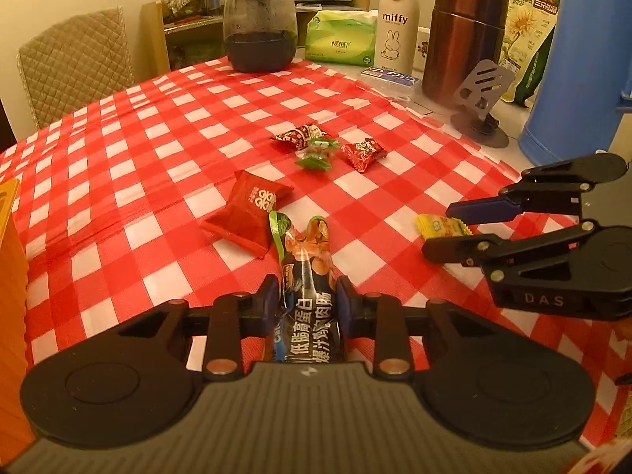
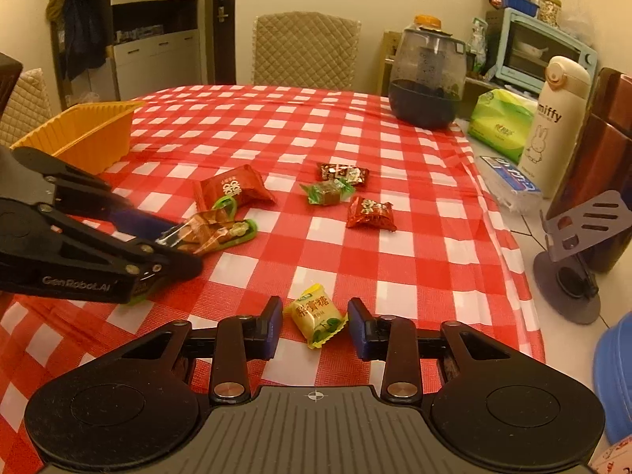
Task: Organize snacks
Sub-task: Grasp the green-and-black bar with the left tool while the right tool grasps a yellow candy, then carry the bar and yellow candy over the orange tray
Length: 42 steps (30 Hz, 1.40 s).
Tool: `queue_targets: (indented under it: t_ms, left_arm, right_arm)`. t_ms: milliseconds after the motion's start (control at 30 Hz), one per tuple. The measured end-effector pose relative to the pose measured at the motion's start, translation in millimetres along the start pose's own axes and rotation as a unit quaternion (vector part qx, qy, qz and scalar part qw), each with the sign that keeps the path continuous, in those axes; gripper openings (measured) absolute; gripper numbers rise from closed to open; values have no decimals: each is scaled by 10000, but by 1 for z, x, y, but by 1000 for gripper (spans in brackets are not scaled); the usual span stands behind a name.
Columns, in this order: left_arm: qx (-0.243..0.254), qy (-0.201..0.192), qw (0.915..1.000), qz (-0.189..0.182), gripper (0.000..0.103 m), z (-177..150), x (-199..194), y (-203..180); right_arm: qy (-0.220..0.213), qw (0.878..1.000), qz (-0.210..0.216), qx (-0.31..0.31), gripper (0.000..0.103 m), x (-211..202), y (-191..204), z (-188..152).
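Sausage packet point(image 1: 306, 276) sits clamped in left tongs point(image 1: 306, 302); yellow candy point(image 2: 316, 316) lies between parted right tongs point(image 2: 315, 324).

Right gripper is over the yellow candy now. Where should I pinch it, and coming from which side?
Pinch the yellow candy across its plump middle, not the crimped ends, descending from above. It lies flat on the checked tablecloth, between the open right gripper's fingers, so closing should catch its long sides. Left gripper stays clear, shut on the sausage packet.
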<state>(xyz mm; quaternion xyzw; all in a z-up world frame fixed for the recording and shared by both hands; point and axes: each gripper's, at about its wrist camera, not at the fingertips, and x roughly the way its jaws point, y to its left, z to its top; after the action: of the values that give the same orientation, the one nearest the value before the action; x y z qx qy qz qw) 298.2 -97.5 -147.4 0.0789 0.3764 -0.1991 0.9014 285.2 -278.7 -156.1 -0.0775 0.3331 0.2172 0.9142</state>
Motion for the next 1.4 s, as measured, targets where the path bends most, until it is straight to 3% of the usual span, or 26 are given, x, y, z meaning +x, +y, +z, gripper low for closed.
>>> queue_targets:
  t_ms: [333,667,1033,1400]
  left_arm:
    - [-190,-158,9997,-66,27,-3,-34,-1]
    - [-480,-534,9974,85,27,7,-92,19]
    - [-806,-717,9915,721,27,-10,-165,77]
    - [-1191,-516,9808,1454,27,-45,-205,147]
  right_arm:
    - [-102,9995,-126,255,31,-22,3,4]
    - [-432,9988,-46,245,31,-62,35,45]
    - [-722,9964,448,10,31,-76,114,99]
    - [-621,9932,982,85,31,-42,193,127]
